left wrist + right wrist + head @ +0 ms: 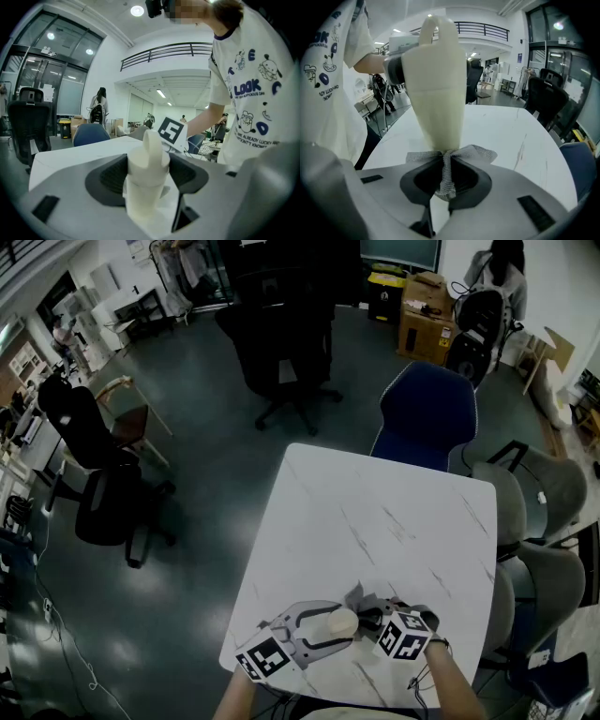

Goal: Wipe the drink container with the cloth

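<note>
While the left gripper [149, 176] sits clamped on the cream drink container [438, 93] at the near edge of the white table [375, 512], the right gripper [446, 180] is pinched tight on a grey mesh cloth [449, 157]. The cloth touches the container's end, also at the table's near edge.

On my feed I see 2 light grey tools, the left gripper [339, 624] and the right gripper [367, 620], each topped by a white cube [263, 658] bearing black square markers. Their fingers [65, 187] are grey with dark textured pads [108, 176]. The wearer's short-sleeved white T-shirt [253, 89] has dark blue letters and cartoons.
</note>
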A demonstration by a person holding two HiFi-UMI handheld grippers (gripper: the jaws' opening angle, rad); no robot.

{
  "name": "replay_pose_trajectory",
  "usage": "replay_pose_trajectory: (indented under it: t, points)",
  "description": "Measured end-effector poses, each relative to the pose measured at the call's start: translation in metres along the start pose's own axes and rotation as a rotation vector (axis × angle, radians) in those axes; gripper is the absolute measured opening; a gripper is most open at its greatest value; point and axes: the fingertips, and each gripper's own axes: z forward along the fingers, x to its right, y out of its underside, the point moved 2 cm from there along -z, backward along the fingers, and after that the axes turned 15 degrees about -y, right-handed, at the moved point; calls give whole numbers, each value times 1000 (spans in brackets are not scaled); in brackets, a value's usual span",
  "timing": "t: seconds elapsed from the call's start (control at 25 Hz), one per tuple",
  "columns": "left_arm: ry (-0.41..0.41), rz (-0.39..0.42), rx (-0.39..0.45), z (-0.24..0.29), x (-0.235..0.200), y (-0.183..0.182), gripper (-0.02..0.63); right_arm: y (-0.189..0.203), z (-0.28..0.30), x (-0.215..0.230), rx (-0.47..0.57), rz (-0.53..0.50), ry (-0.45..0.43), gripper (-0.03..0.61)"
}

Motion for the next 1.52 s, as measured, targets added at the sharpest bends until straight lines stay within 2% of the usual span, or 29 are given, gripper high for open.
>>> replay_pose_trajectory:
  t: [0.64, 0.92, 1.52]
  points:
    - [-58, -28, 13, 0, 1, 1, 281, 13, 20, -2, -8, 97, 102, 44]
    - [-83, -38, 11, -1, 2, 1, 281, -3, -4, -13, 68, 115, 147, 44]
    - [-160, -38, -3, 2, 1, 5, 281, -46, -64, -30, 206, 59, 273, 44]
